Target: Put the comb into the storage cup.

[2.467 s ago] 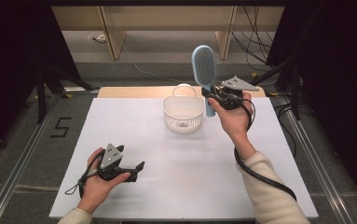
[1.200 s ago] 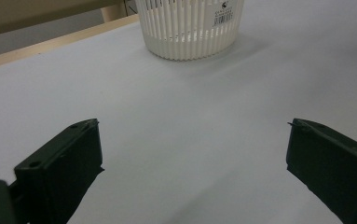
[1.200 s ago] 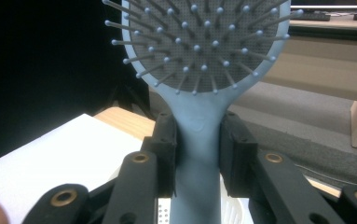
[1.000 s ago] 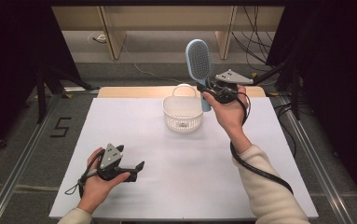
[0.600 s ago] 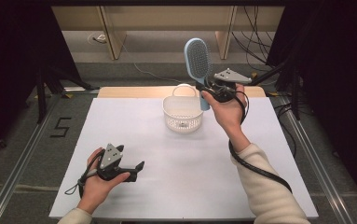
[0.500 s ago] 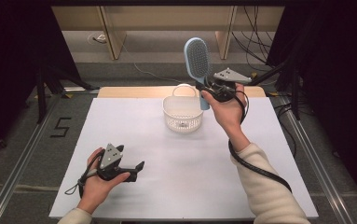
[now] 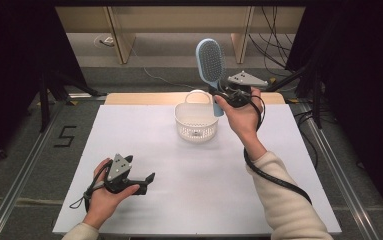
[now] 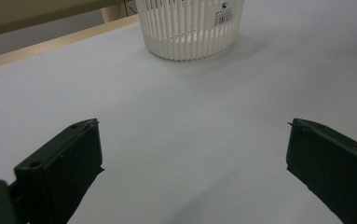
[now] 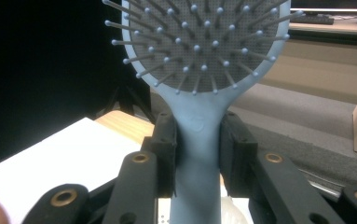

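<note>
A light blue hairbrush (image 7: 211,64) stands upright in the air, head up, its handle clamped in my right gripper (image 7: 220,96) just right of and above a white slatted basket (image 7: 196,121). In the right gripper view the jaws press both sides of the hairbrush's handle (image 9: 195,140), with the bristled head above. The basket (image 8: 188,25) stands on the white table (image 7: 194,175) toward the back middle. My left gripper (image 7: 149,179) rests low at the front left, held in a hand, and the left gripper view shows its jaws wide apart over bare table.
The table's wooden far edge (image 7: 144,98) runs behind the basket. Metal rails (image 7: 21,172) flank the table on both sides, with a floor marking "5" (image 7: 65,136) at the left. Cables (image 7: 271,175) trail from the right gripper along the sleeve.
My right gripper has carried the hairbrush up and slightly leftward, closer to above the basket's right rim. The left gripper has stayed where it was.
</note>
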Available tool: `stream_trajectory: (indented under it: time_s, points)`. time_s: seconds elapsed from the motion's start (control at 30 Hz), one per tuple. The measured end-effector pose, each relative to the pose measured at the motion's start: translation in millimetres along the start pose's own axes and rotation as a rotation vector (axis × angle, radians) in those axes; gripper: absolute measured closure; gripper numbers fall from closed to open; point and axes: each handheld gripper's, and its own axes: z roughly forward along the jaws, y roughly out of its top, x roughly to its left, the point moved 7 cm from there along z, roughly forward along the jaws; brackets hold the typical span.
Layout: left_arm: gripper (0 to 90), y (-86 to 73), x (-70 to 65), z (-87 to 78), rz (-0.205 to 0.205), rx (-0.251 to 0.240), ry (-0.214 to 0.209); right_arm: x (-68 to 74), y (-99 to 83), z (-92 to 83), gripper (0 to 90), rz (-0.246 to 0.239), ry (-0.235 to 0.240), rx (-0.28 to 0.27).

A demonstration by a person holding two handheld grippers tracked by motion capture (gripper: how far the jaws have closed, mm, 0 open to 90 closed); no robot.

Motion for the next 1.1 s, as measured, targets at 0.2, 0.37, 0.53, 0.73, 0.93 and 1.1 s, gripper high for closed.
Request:
stream_trajectory:
  time_s: [0.2,0.37,0.53,0.73,0.93,1.1]
  points:
    - [2.9,0.1,-0.5,0.2,0.000,-0.001,0.000,1.1,1.9,1.2,70.9,-0.002,0.000,-0.001]
    - [2.9,0.1,-0.3,0.2,0.000,0.000,-0.001,0.6,3.0,2.7,70.9,0.000,-0.002,-0.001]
    - [2.9,0.2,-0.3,0.2,0.000,-0.001,-0.001,0.0,3.1,4.5,70.9,0.003,-0.002,0.001]
    - [2.9,0.1,-0.2,0.1,-0.001,0.000,-0.001,-0.4,4.1,6.8,70.9,0.002,-0.003,0.003]
    - [2.9,0.2,-0.1,0.3,0.003,0.000,0.000,-0.8,5.4,8.5,70.9,0.002,-0.005,0.000]
    - [2.9,0.1,0.2,0.1,0.003,0.000,0.001,-0.5,6.7,10.2,70.9,0.002,-0.004,-0.003]
